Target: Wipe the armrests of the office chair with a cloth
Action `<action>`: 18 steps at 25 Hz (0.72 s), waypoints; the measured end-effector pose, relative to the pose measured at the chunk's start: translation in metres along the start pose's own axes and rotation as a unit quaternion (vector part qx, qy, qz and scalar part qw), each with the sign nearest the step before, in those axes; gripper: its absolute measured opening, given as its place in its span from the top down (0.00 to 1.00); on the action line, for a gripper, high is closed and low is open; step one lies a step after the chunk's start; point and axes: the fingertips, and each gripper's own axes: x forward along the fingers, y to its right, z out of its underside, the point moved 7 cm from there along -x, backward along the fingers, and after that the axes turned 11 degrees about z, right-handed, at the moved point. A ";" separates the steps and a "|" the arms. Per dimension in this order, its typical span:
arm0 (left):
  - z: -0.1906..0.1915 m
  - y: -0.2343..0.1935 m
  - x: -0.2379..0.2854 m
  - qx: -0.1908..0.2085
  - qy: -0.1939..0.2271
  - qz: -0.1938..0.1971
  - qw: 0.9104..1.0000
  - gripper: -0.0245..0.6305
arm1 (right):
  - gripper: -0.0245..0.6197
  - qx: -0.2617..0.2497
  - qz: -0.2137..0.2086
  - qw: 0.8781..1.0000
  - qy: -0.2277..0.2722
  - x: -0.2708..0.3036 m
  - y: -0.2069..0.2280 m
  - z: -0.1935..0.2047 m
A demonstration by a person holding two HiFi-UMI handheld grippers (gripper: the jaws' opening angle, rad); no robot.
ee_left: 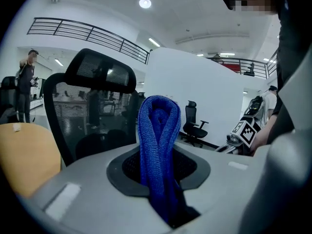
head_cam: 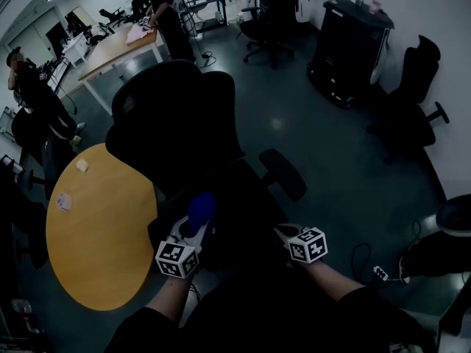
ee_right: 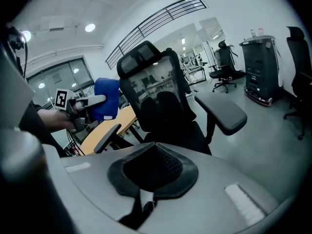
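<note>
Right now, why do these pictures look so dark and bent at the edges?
Head view: dim and underexposed, the office chair nearly a black silhouette, one pale glare patch on the floor. Left gripper view: wide-angle bending with dark corners, the blue cloth sharp, the ceiling lamp blown white. Right gripper view: the same bending, the railing bowed.

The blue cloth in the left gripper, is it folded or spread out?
Folded: the blue cloth rises as a doubled loop from the left gripper.
</note>
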 end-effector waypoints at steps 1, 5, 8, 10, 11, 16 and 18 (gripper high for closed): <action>-0.004 -0.001 0.012 0.000 -0.002 -0.007 1.000 0.78 | 0.95 0.002 -0.003 1.000 0.000 0.001 0.014 -0.006; -0.025 -0.001 0.061 0.003 -0.010 -0.030 1.000 0.78 | 0.95 -0.003 -0.016 1.000 -0.005 0.004 0.063 -0.023; -0.034 -0.003 0.098 0.005 -0.016 -0.034 0.999 0.78 | 0.95 -0.017 -0.023 1.000 -0.011 0.006 0.092 -0.034; -0.042 -0.004 0.124 0.006 -0.017 -0.033 0.999 0.78 | 0.95 -0.030 -0.026 0.999 -0.014 0.009 0.111 -0.041; -0.046 -0.004 0.138 0.008 -0.018 -0.033 0.999 0.78 | 0.95 -0.036 -0.027 0.999 -0.016 0.010 0.120 -0.044; -0.051 -0.011 0.202 0.020 -0.040 -0.025 0.999 0.78 | 0.95 -0.048 -0.026 0.998 -0.030 0.018 0.156 -0.046; -0.049 -0.018 0.224 0.025 -0.058 -0.022 0.998 0.78 | 0.95 -0.041 -0.027 0.998 -0.036 0.020 0.163 -0.045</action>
